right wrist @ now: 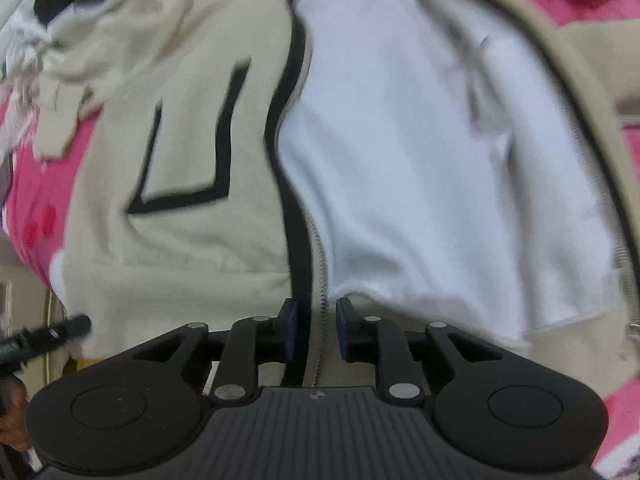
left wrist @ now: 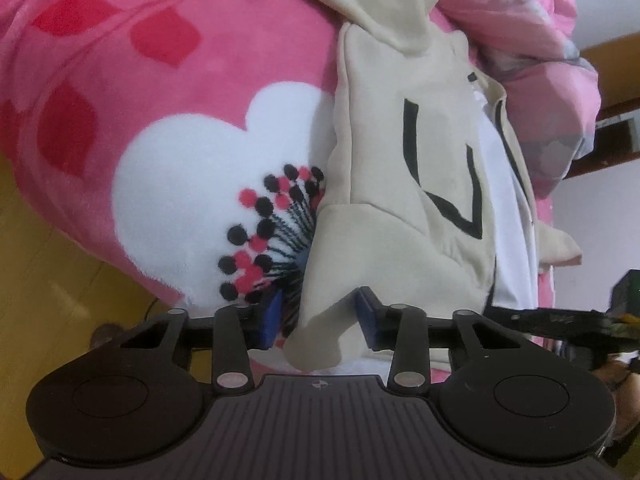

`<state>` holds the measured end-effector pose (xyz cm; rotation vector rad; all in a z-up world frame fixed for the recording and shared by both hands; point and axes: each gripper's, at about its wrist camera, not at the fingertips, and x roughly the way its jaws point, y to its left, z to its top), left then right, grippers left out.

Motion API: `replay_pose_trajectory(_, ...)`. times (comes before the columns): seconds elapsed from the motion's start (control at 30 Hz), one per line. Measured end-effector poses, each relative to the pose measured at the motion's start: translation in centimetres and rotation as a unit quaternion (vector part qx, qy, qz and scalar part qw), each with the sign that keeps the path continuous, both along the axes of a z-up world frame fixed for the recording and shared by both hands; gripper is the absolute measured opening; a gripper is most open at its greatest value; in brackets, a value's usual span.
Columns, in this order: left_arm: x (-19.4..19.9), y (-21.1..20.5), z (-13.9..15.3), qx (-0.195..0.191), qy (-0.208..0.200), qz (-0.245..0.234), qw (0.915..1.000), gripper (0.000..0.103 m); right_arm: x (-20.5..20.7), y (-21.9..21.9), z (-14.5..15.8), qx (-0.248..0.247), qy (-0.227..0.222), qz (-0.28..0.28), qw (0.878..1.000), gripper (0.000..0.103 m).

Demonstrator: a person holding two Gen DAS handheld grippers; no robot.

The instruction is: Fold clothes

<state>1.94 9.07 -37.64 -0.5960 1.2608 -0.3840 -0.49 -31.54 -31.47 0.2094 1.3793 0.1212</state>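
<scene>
A cream jacket (left wrist: 400,168) with black line markings and a white lining (left wrist: 504,184) lies spread on a pink flowered blanket (left wrist: 160,80). The jaws of my left gripper (left wrist: 320,316) are closed on the jacket's cream sleeve end (left wrist: 320,320), which bunches between the blue pads at the jacket's left edge. In the right wrist view the jacket (right wrist: 188,240) fills the frame, its front thrown back to show the white lining (right wrist: 420,160). My right gripper (right wrist: 317,328) points steeply down and is open. The black-trimmed zipper edge (right wrist: 298,240) at the hem runs loose between its pads.
Crumpled pink bedding (left wrist: 532,32) is heaped at the far right of the blanket. Yellow wooden flooring (left wrist: 48,272) shows beyond the blanket's left edge. A black tool part (right wrist: 44,336) juts in at the left of the right wrist view.
</scene>
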Motion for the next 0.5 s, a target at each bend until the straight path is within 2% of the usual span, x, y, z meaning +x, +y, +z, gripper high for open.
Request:
replay_pose_trajectory(0.13,0.0,-0.1,-0.1,0.003,-0.004,-0.013,0.9999,0.01,0.4,0.2,4.8,0.015,-0.07,0.001,0.997,0.022)
replay_pose_trajectory(0.2,0.0,0.0,0.4,-0.001,-0.005,-0.019,0.9998,0.007,1.0,0.7,6.2,0.026,-0.097,0.009,0.995,0.022)
replay_pose_trajectory(0.3,0.2,0.7,0.7,-0.011,0.009,-0.023,0.9996,0.006,2.7,2.6,6.1,0.029,-0.125,0.05,0.99,0.022)
replay_pose_trajectory(0.43,0.7,1.1,-0.6,-0.009,0.036,-0.027,0.999,0.006,4.3,5.1,2.8,0.021,-0.146,0.122,0.982,0.022)
replay_pose_trajectory(0.5,0.8,0.8,-0.8,-0.002,0.034,-0.039,0.9987,0.006,4.8,6.0,-0.9,-0.036,-0.129,0.178,0.975,0.021)
